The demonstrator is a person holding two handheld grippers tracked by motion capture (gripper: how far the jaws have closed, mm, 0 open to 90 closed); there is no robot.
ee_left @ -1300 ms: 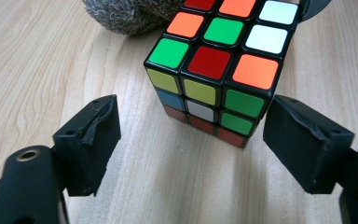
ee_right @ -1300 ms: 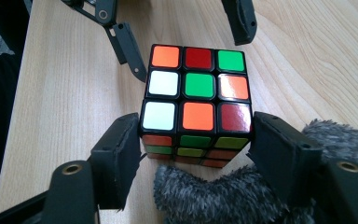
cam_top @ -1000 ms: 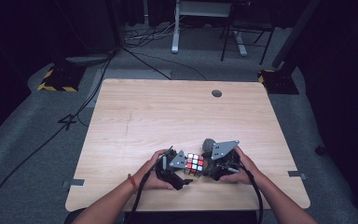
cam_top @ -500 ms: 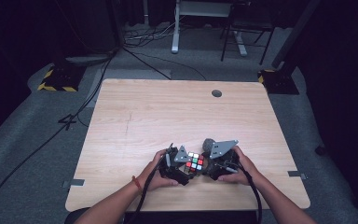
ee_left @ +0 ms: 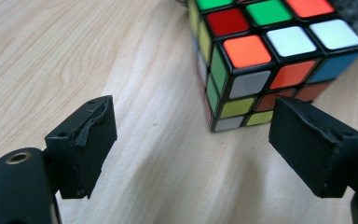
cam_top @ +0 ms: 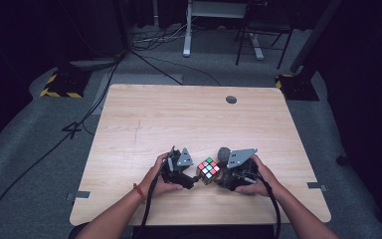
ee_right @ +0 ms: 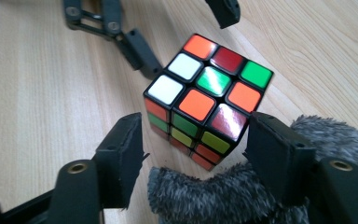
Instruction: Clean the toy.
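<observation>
A scrambled colour cube [cam_top: 208,171] rests on the wooden table [cam_top: 179,124] near its front edge, between my two grippers. My left gripper [cam_top: 193,177] is just left of it. In the left gripper view this gripper [ee_left: 193,140] is open, and the cube [ee_left: 261,60] lies just beyond its tips. Its jaws have just been closing, with nothing between them. My right gripper [cam_top: 223,175] is just right of the cube. In the right gripper view it [ee_right: 196,140] is open, its jaws have just been closing, and the cube's [ee_right: 209,93] near corner lies between the tips.
A grey furry lump [ee_right: 223,196] lies between the right jaws just short of the cube, and in the high view the lump [cam_top: 224,154] sits by the right gripper. The left gripper's fingers [ee_right: 137,49] stand behind the cube. A round hole [cam_top: 231,99] marks the table's far side.
My left hand has shifted a little beside the cube. The right hand has kept still. The cube stays on the table between the two grippers.
</observation>
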